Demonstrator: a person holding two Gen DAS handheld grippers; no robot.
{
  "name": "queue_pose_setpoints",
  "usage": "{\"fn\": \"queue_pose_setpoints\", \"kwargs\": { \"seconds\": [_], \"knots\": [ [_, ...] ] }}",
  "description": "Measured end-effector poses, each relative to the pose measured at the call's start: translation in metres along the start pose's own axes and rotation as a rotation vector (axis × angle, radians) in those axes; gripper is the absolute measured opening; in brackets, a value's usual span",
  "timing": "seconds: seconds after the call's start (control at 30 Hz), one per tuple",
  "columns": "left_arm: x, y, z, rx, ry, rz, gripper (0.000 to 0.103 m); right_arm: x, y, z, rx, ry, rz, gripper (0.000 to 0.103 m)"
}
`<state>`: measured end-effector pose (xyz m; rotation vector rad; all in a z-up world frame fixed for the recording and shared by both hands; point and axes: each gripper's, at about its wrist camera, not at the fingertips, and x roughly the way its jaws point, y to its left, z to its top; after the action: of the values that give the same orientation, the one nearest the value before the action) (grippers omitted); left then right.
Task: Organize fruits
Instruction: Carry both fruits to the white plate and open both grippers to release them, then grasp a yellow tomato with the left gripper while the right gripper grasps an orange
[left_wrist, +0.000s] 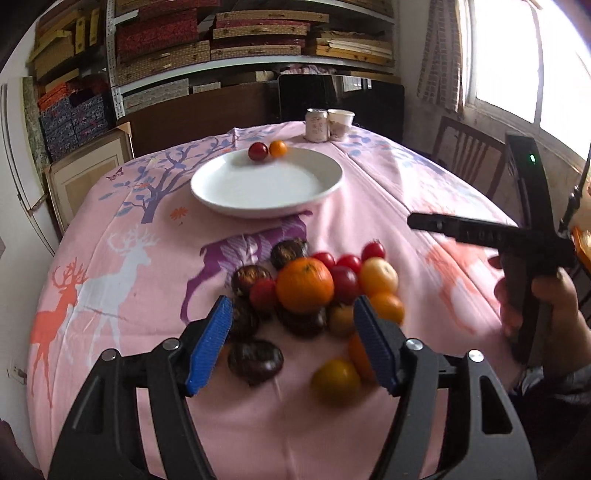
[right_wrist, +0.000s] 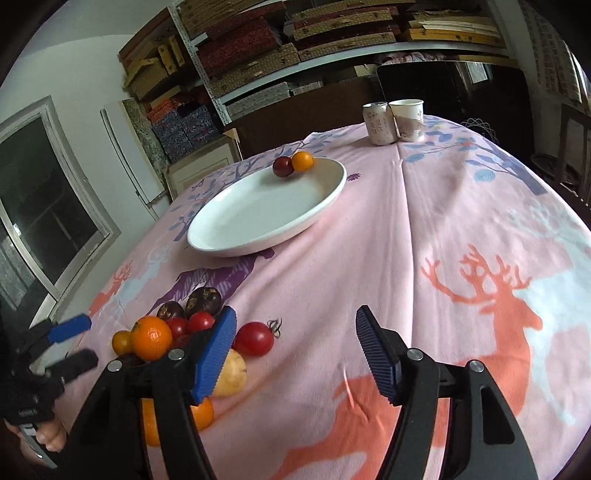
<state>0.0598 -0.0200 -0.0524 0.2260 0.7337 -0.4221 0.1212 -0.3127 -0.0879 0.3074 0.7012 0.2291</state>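
**Both claws spread, fruit heap near, two pieces on the plate**

Left wrist view: the left gripper (left_wrist: 291, 332) is seen with its blue pads (left_wrist: 210, 347) set wide apart and nothing clamped between them. A heap of fruit (left_wrist: 314, 295) is spread on the pink deer-print tablecloth (left_wrist: 147, 280) just ahead of the pads and partly between them. A large orange (left_wrist: 304, 284) sits on top of the heap; dark purple fruits (left_wrist: 255, 360) are found at its 7 and 10 o'clock, small red tomatoes (left_wrist: 349, 262) at its 1 o'clock, and a yellow fruit (left_wrist: 336, 380) (blurred) at 5 o'clock. At 12 o'clock from the heap, well apart from it, a white plate (left_wrist: 266, 192) is set, with a red fruit (left_wrist: 258, 151) and a small orange fruit (left_wrist: 278, 148) touching each other on its far rim. Beyond the plate a can (left_wrist: 317, 124) and a paper cup (left_wrist: 340, 122) stand side by side. At 3 o'clock the right gripper (left_wrist: 480, 230) is seen from the side, held by a hand (left_wrist: 546, 306); its opening cannot be judged here.

Right wrist view: the right gripper's pads (right_wrist: 218, 354) are held wide apart above bare tablecloth, with nothing gripped. The heap lies at 9 o'clock, partly hidden behind the left-hand pad. The plate lies at 11 o'clock with both fruits on its far edge.
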Motion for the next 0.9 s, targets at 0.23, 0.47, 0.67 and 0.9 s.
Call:
{"fn": "queue_pose_setpoints", "kwargs": {
  "seconds": [0.23,0.47,0.67,0.9],
  "knots": [
    [0.009,-0.009,-0.049,0.001,0.093,-0.012,0.055,-0.005,-0.005,-0.017,-0.021,0.013,0.007,0.073],
    [0.017,-0.025,-0.048,0.070,0.087,-0.013,0.048,-0.009,-0.006,-0.020,-0.023,-0.004,0.021,0.073],
    [0.036,-0.019,-0.043,0.025,0.101,-0.030,0.036,-0.008,-0.006,-0.020,-0.021,0.003,0.026,0.073],
    [0.016,-0.011,-0.043,-0.001,0.054,-0.048,0.036,-0.010,0.024,-0.032,-0.167,0.044,0.081,0.073]
  ]
}}
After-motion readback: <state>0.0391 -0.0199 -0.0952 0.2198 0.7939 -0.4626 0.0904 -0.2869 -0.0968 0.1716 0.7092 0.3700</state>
